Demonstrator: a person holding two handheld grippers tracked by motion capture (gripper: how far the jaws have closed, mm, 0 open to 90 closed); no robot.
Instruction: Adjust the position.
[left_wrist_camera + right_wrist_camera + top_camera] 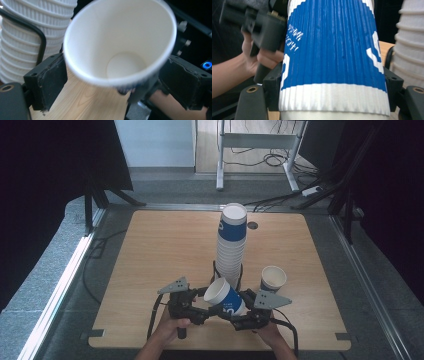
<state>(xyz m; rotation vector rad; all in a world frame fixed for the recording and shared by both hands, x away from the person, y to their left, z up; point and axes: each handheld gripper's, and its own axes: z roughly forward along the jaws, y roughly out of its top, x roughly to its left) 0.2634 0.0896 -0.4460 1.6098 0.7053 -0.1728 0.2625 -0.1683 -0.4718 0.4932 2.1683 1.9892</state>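
Observation:
A blue-and-white ribbed paper cup (225, 297) lies tilted between my two grippers above the table's near edge. My right gripper (239, 307) is shut on its lower body; in the right gripper view the pads (273, 87) press both sides of the cup (332, 50). My left gripper (205, 302) faces the cup's open mouth (120, 42). Its pads (48, 82) sit close on either side of the rim, and I cannot tell whether they press it. A tall stack of the same cups (232, 245) stands just behind.
One single cup (273, 278) stands upright to the right of the stack. A black wire holder (40, 37) rings the stack's foot. The wooden table (165, 250) is bare on the left and at the back. Dark curtains and stand legs surround it.

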